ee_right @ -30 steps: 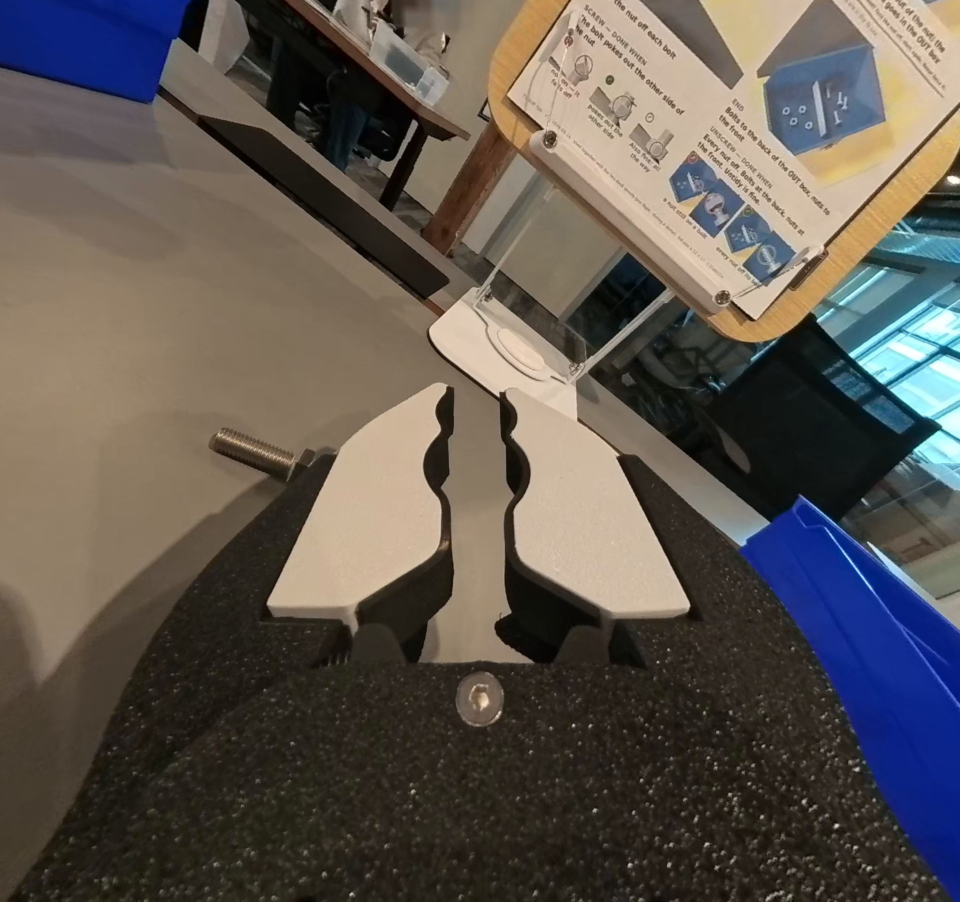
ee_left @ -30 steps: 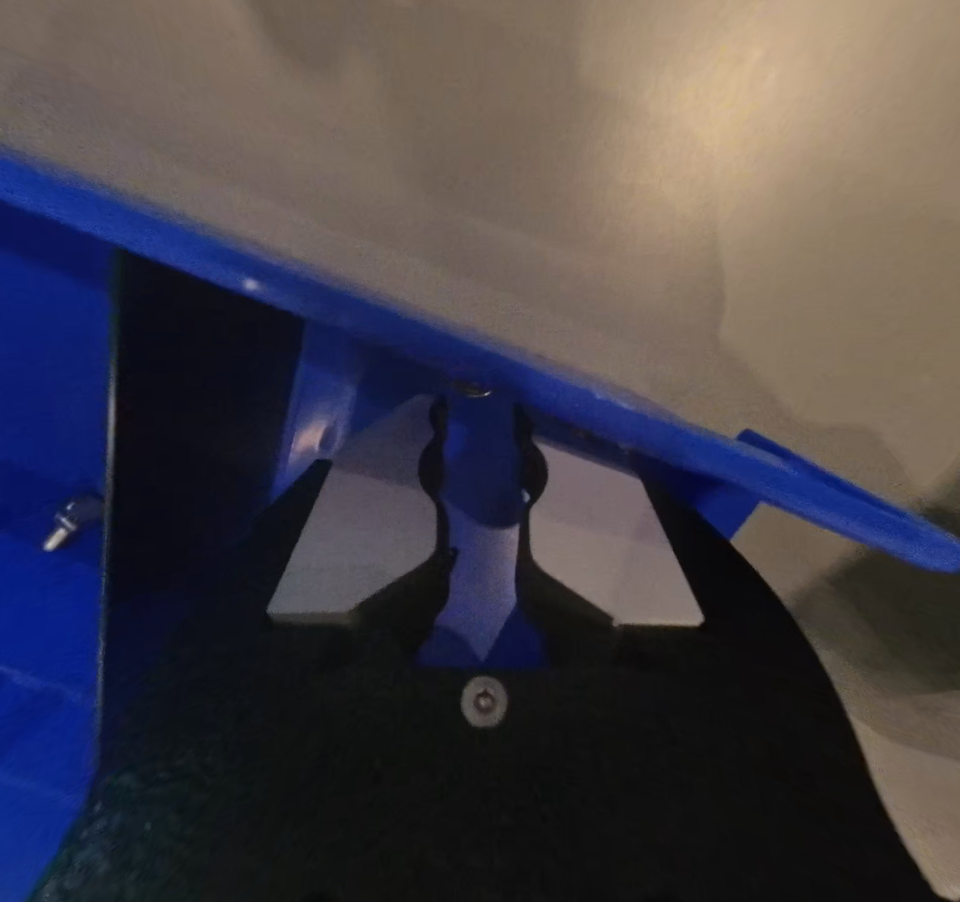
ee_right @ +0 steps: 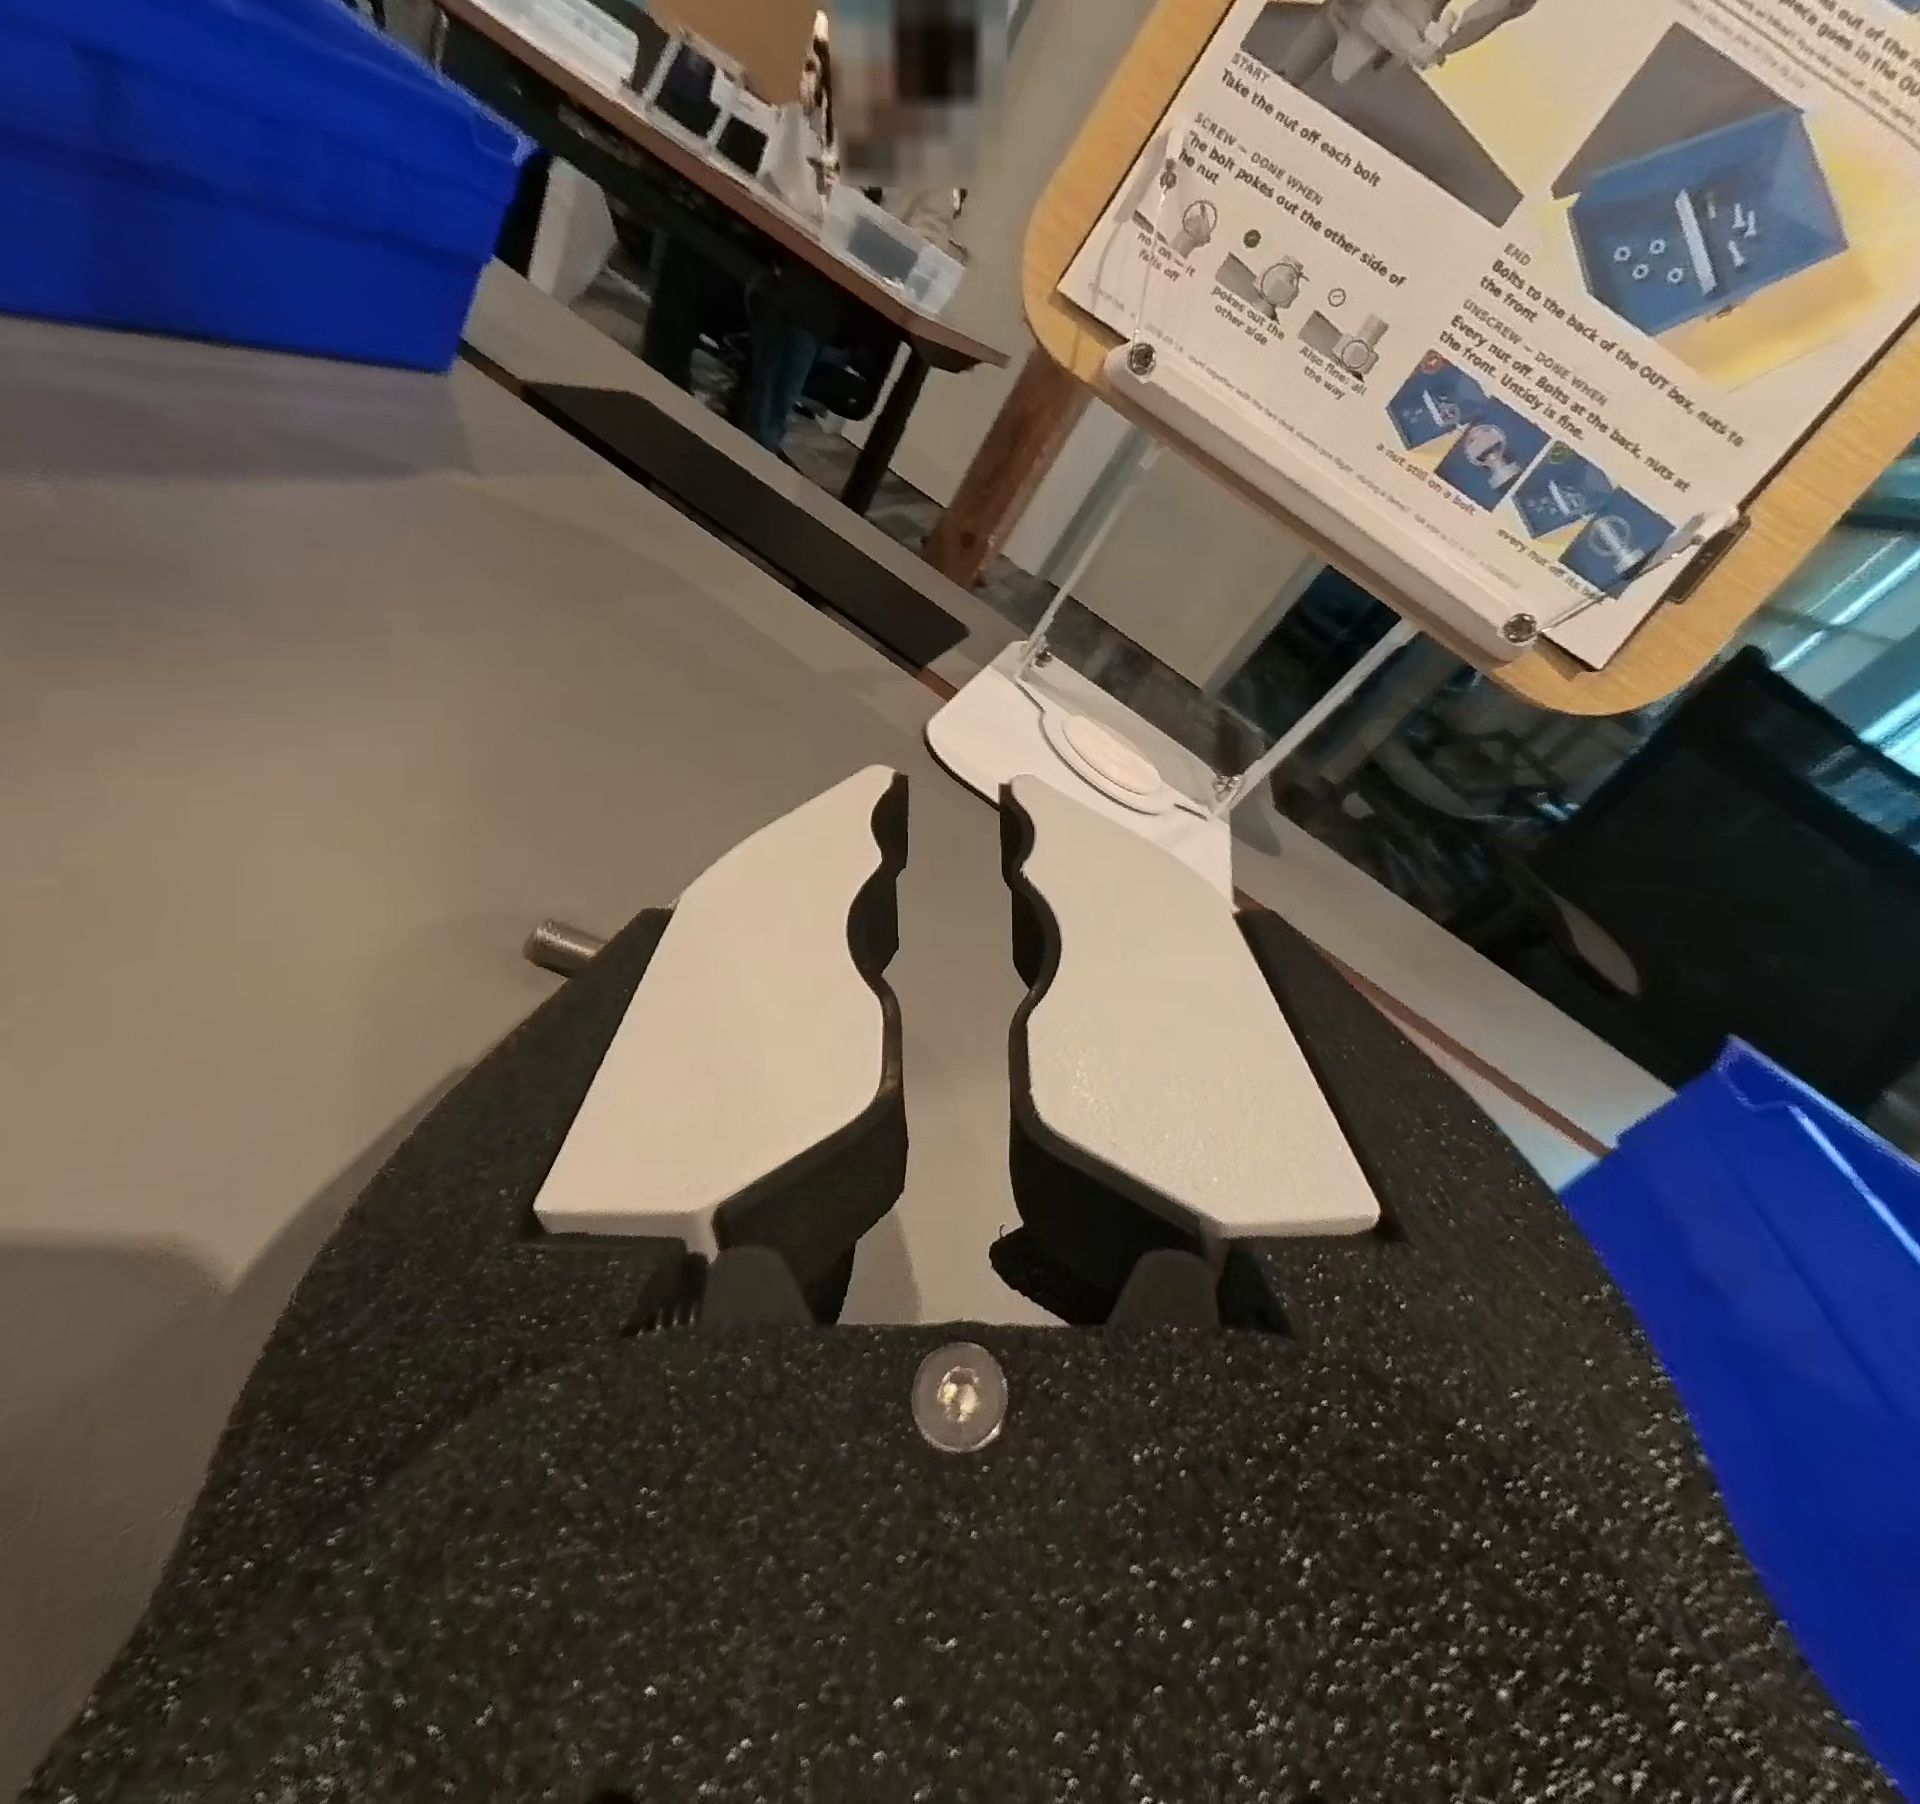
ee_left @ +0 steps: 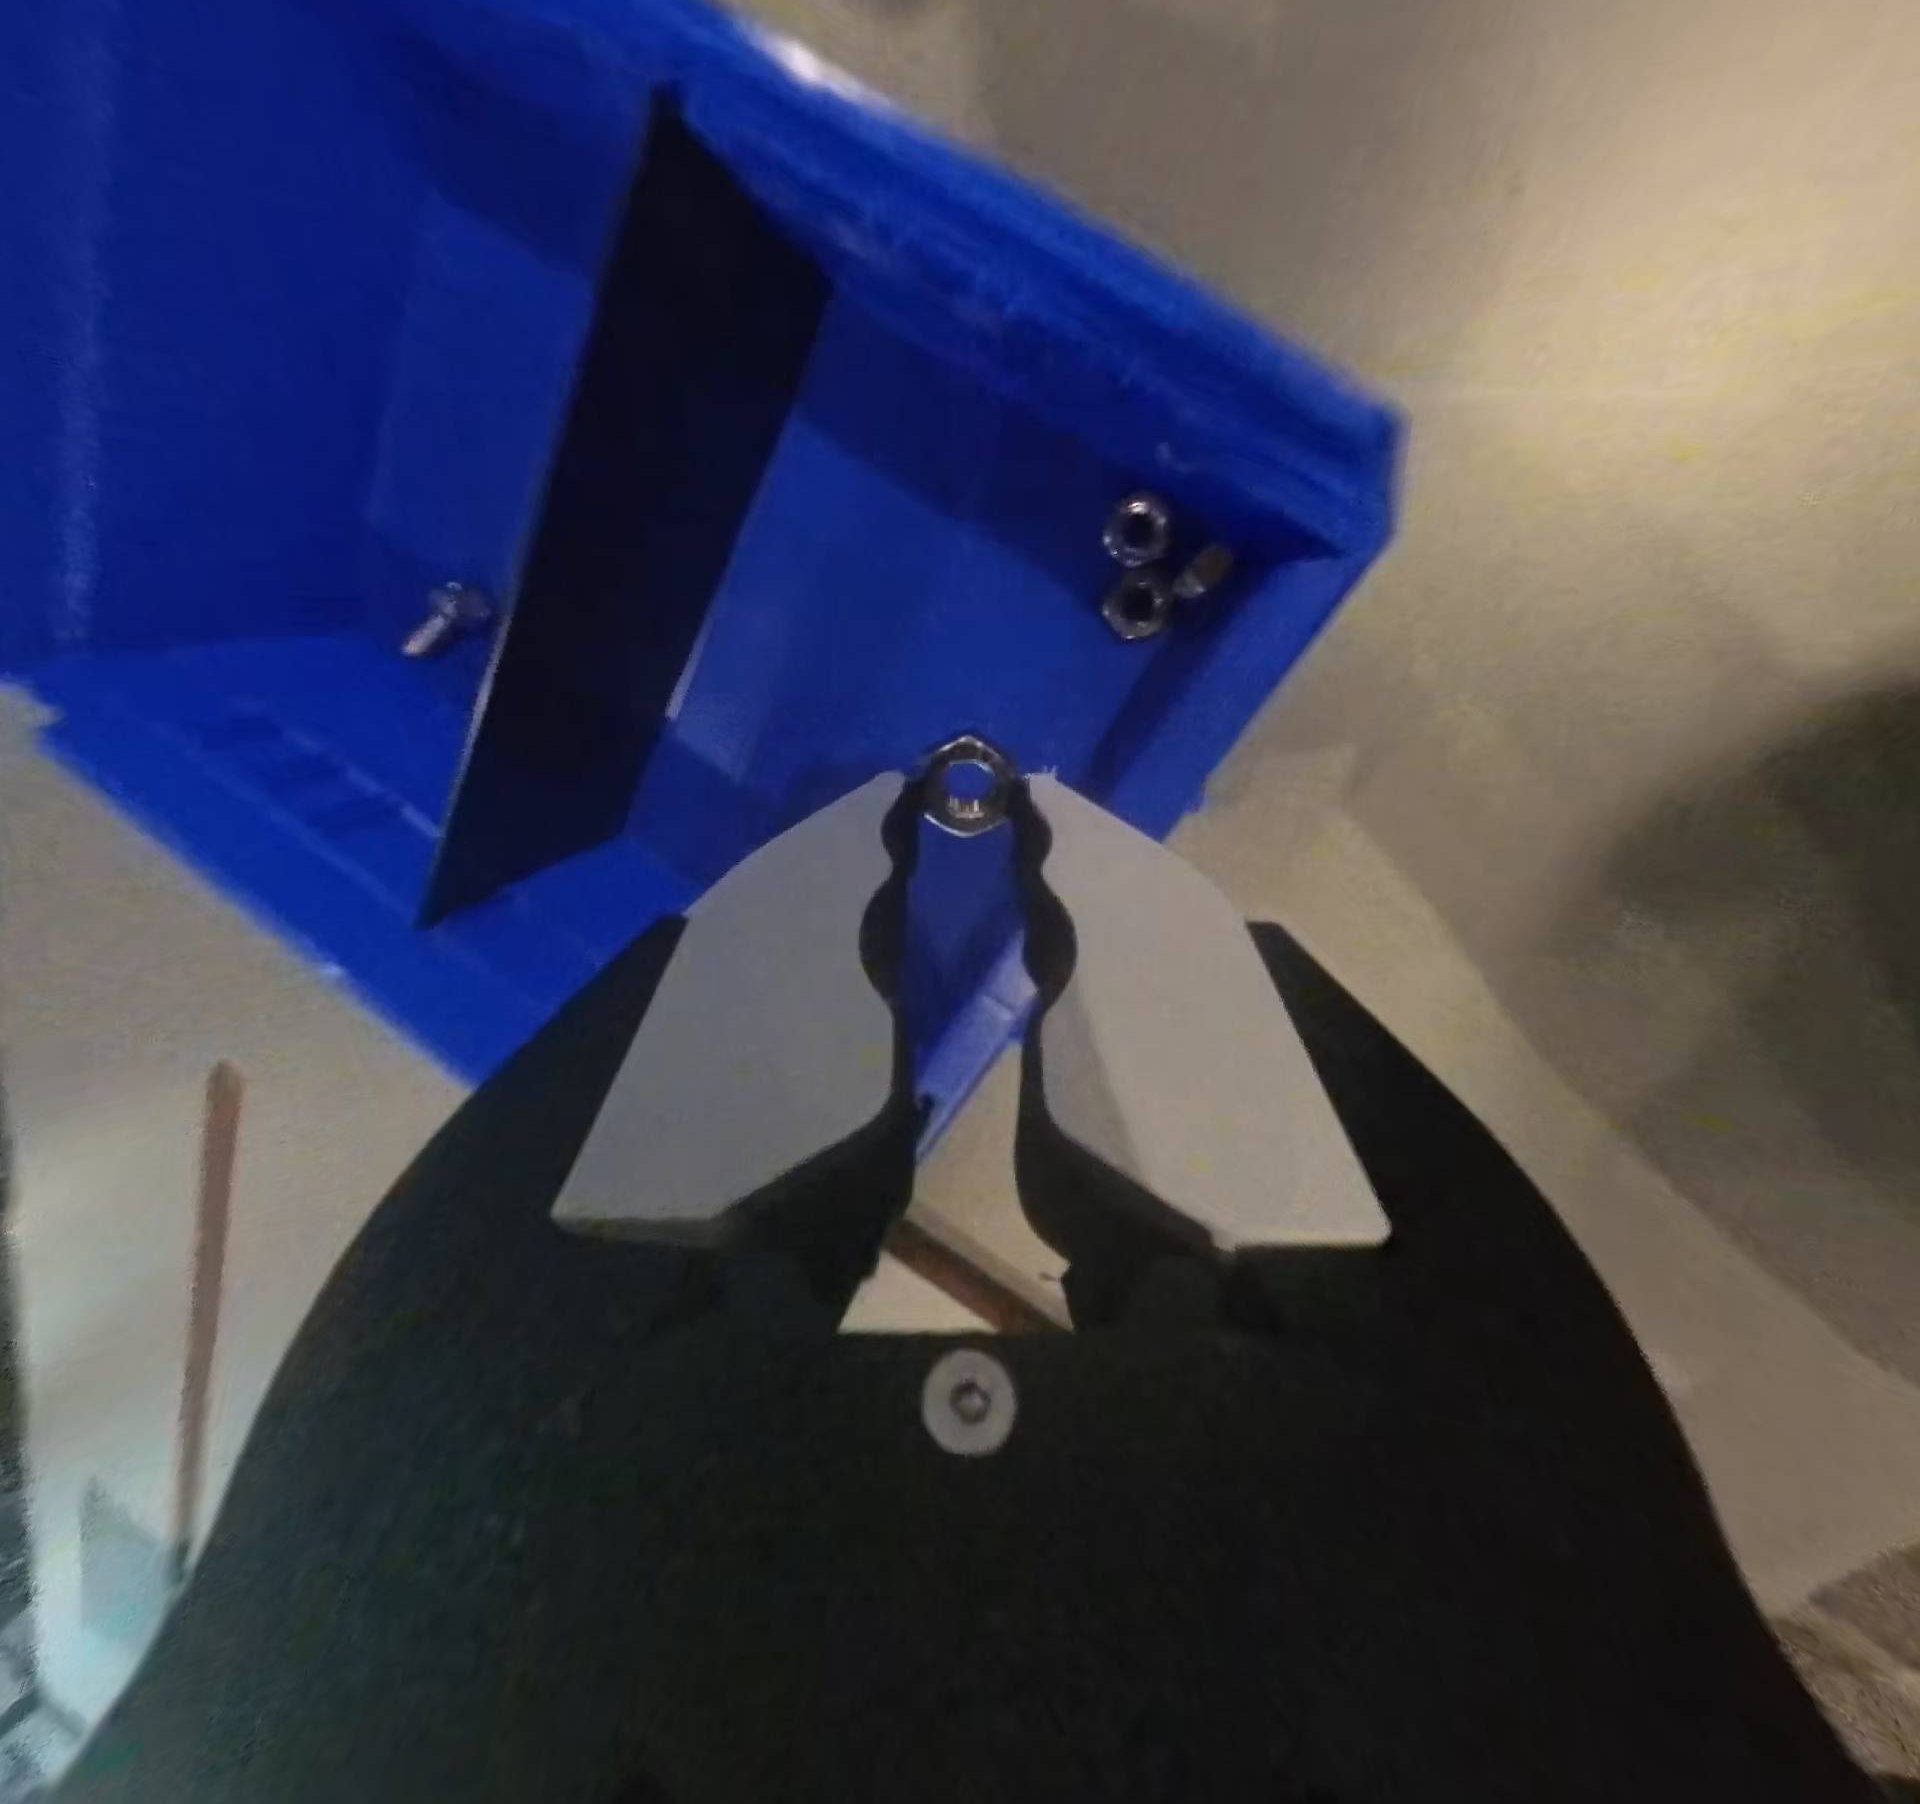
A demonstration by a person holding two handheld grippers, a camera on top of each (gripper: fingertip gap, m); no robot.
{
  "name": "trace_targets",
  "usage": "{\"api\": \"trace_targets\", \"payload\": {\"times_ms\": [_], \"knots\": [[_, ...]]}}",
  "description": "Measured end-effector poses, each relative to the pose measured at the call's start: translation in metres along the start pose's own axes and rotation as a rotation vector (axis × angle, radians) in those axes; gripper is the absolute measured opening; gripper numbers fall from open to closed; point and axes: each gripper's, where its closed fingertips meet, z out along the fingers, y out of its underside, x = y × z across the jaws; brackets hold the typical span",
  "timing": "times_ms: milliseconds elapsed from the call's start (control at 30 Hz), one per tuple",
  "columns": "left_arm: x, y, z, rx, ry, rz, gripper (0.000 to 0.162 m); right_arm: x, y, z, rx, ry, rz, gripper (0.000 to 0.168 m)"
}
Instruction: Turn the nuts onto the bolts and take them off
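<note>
The left gripper grips a nut between its fingertips, the jaws closed on it, with the hole of the nut facing the camera. It is above the near corner of a blue bin. A dark divider splits the bin in two parts. In the right part three more nuts lie close together near the far right corner. In the left part one bolt lies just beside the divider. The view is blurred.

The right gripper is low over the grey table; its jaws stand a little apart and hold nothing. At its left side the end of a bolt lies on the table, the rest hidden behind the gripper. On the far right an instruction board stands on a clear stand. A blue bin wall is at the near right, and stacked blue bins are at the far left.
</note>
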Motion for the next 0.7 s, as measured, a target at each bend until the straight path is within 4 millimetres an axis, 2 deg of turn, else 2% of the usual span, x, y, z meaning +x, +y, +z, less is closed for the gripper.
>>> {"api": "trace_targets", "payload": {"times_ms": [67,167,233,300,367,500,567,700], "knots": [[0.014,-0.016,-0.024,0.006,-0.054,0.058,0.017,0.001,0.000,0.000,0.005,-0.014,0.038,0.017],[0.046,-0.054,-0.052,0.052,-0.089,0.155,0.017,0.004,0.000,-0.001,0.011,-0.034,0.077,0.017],[0.071,-0.084,-0.060,0.100,-0.090,0.228,0.017,0.005,0.000,-0.002,0.018,-0.044,0.086,0.017],[0.098,-0.114,-0.057,0.149,-0.079,0.291,0.017,0.006,0.001,-0.003,0.023,-0.061,0.083,0.017],[0.122,-0.142,-0.044,0.183,-0.056,0.345,0.017,0.005,0.003,-0.003,0.030,-0.073,0.059,0.017],[0.158,-0.188,0.001,0.258,0.053,0.349,0.017,0.000,0.004,-0.003,0.051,-0.123,-0.008,0.016],[0.168,-0.205,0.024,0.286,0.117,0.313,0.017,-0.007,0.005,-0.003,0.066,-0.198,-0.015,0.016],[0.171,-0.225,0.065,0.268,0.166,0.277,0.017,-0.021,0.011,-0.002,0.077,-0.393,0.009,0.014]]}}
